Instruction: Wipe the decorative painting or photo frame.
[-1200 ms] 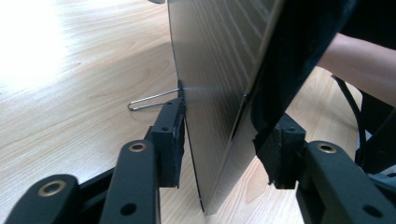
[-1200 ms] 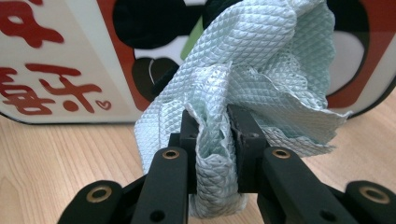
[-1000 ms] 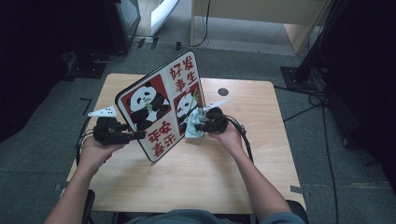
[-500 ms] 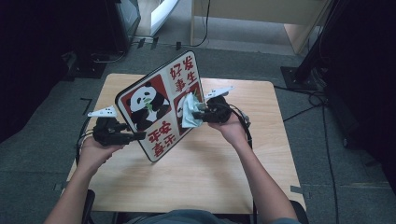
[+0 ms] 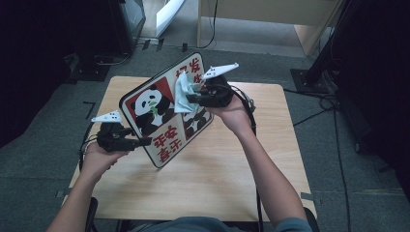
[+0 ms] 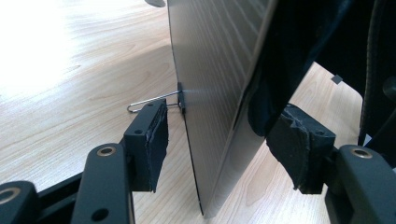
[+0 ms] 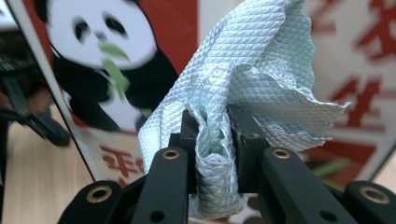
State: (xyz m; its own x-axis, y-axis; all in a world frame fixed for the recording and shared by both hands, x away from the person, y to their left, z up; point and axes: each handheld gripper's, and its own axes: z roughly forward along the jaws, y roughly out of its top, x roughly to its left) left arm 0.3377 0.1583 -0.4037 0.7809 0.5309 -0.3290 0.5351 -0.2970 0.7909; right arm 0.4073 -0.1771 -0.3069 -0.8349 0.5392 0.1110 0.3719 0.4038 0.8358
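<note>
A square sign board (image 5: 159,121) with panda pictures and red characters stands tilted on the wooden table (image 5: 217,183). My left gripper (image 5: 145,142) is at its left edge. Up close, the jaws of the left gripper (image 6: 219,135) stand open on either side of the board's thin edge (image 6: 210,186), beside a wire hook (image 6: 154,99) on its silver back. My right gripper (image 5: 191,99) is shut on a pale blue wiping cloth (image 5: 183,94) and presses it on the board's upper face. The cloth (image 7: 261,60) bunches between the jaws in front of the panda picture (image 7: 93,56).
A person's forearms come in from the bottom. Cables (image 5: 249,104) trail from the right gripper over the table's far right. A dark floor with stands and wires surrounds the table. The near half of the tabletop is bare wood.
My right gripper has carried the cloth up and away across the board's face, from the lower right panda to the top part. The left gripper and board stay put.
</note>
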